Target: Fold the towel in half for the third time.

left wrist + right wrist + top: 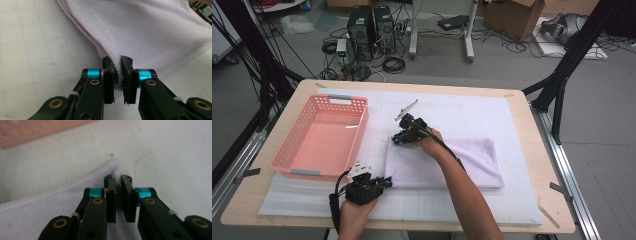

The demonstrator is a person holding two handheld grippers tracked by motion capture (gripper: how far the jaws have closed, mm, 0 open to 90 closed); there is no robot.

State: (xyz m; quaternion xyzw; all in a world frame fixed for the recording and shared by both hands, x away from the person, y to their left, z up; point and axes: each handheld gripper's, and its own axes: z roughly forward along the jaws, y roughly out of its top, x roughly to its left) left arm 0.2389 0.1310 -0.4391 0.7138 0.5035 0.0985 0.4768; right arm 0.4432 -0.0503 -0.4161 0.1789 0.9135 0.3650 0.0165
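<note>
Both tools clamp the folded pale lilac cloth towel (pixel 447 162), which lies just right of the pink perforated plastic basket (pixel 323 135) on the table: left tool (pixel 117 75) pinching its near corner, right tool (pixel 118 192) its far corner, apparently to lift it.

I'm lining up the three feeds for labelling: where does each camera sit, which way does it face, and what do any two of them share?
High view: above the person's side, looking forward and down on the table; both forearms, left gripper, right gripper.
Left gripper view: rides the left gripper, looking along its jaws, clamped on the folded towel's edge.
Right gripper view: rides the right gripper, jaws pinching a towel corner.
Shared: the towel and white mat show in all three.
</note>
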